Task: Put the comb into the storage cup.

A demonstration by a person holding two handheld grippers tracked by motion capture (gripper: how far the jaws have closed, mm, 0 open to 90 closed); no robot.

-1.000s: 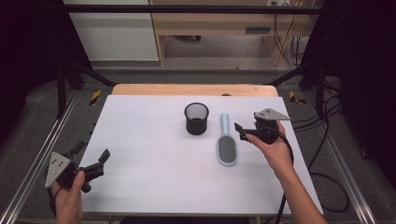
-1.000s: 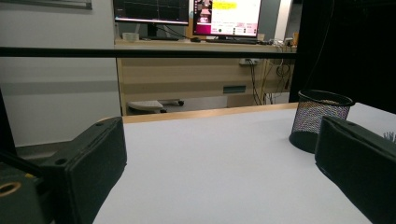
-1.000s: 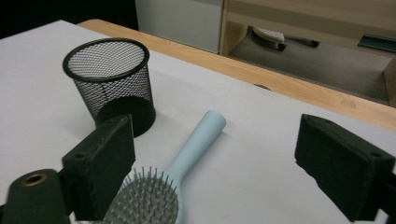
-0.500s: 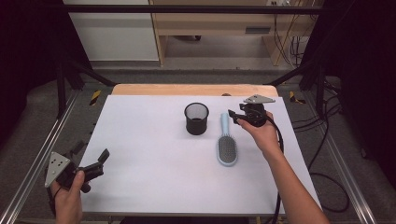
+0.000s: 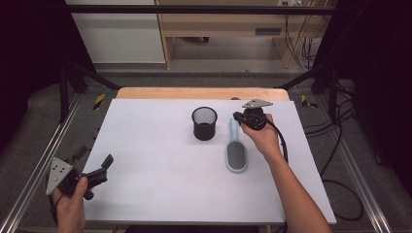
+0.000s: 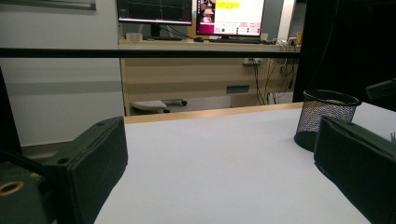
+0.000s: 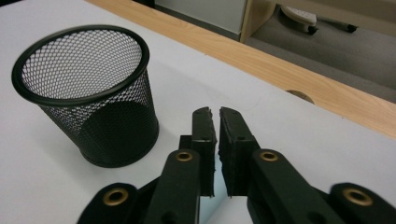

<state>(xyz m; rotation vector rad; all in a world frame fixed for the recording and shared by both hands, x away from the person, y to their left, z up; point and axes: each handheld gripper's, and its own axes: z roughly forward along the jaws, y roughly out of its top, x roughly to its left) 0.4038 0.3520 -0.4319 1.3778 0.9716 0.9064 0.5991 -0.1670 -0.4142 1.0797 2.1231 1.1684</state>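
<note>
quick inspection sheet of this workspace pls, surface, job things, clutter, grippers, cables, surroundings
surface: white table top, wooden strip along the far edge.
job's things: light blue hairbrush lying flat, handle toward the far edge; black mesh cup upright to its left.
clutter: nothing seen.
grippers: right gripper jaws have just been closing, nearly together, over the brush handle end, grip unclear; left gripper open, near corner.
cables: black cable trails along the right forearm.
surroundings: desk with monitors, metal frame rails.

Light-blue hairbrush [image 5: 236, 155] lies flat, bristles up, beside upright black mesh cup [image 5: 204, 123].
</note>
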